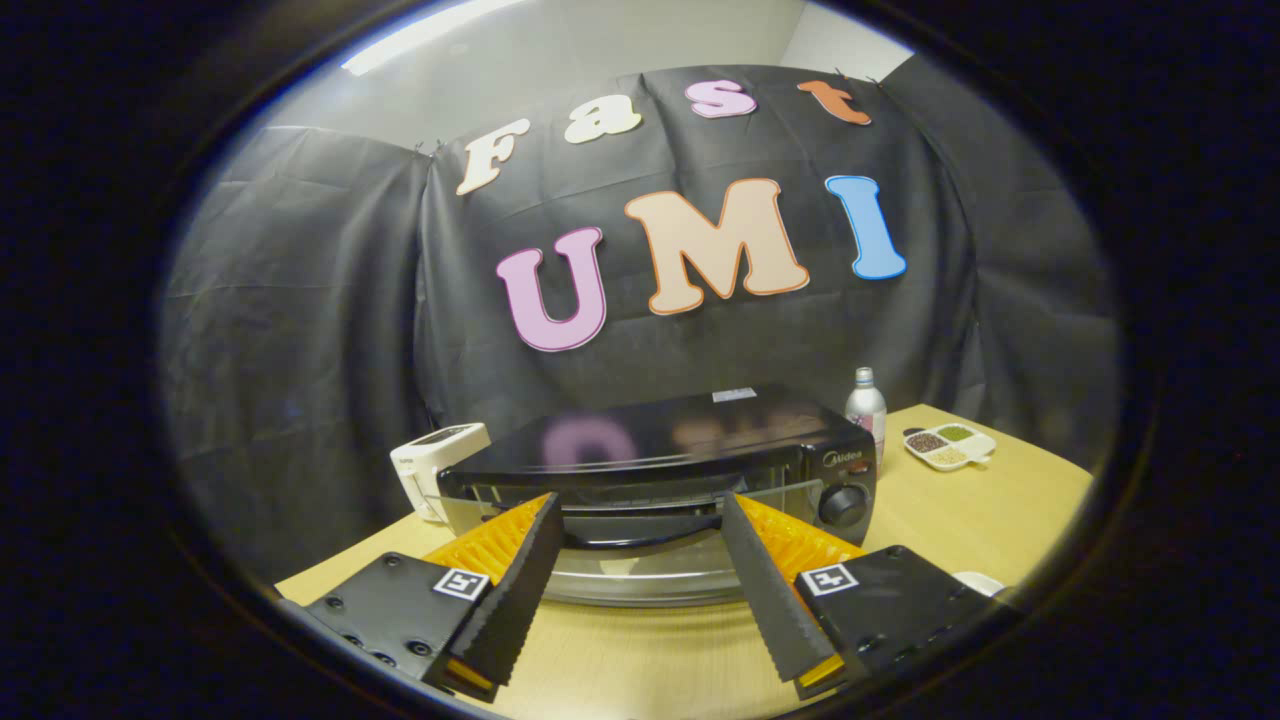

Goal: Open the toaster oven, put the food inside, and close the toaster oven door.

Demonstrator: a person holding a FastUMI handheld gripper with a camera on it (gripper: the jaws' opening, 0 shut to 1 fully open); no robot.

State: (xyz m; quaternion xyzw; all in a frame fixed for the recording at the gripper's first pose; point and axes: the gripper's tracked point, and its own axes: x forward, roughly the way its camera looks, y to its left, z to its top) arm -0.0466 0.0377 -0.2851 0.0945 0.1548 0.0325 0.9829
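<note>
The toaster oven (650,470) sits at lower centre of the frame on the wooden table (1000,500), its door closed; "Midea" is printed above its knob (845,506). The gripper (637,510) is level and aimed at the door handle (640,528), fingers spread wide and holding nothing. Right of the oven stand a can (866,408) and a divided dish (949,445); at its left, a white timer (432,467).

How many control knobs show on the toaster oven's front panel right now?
1. A single knob sits low on the toaster oven panel, beyond the right finger of the open gripper. A small reddish spot lies above it; more controls may be hidden.
</note>
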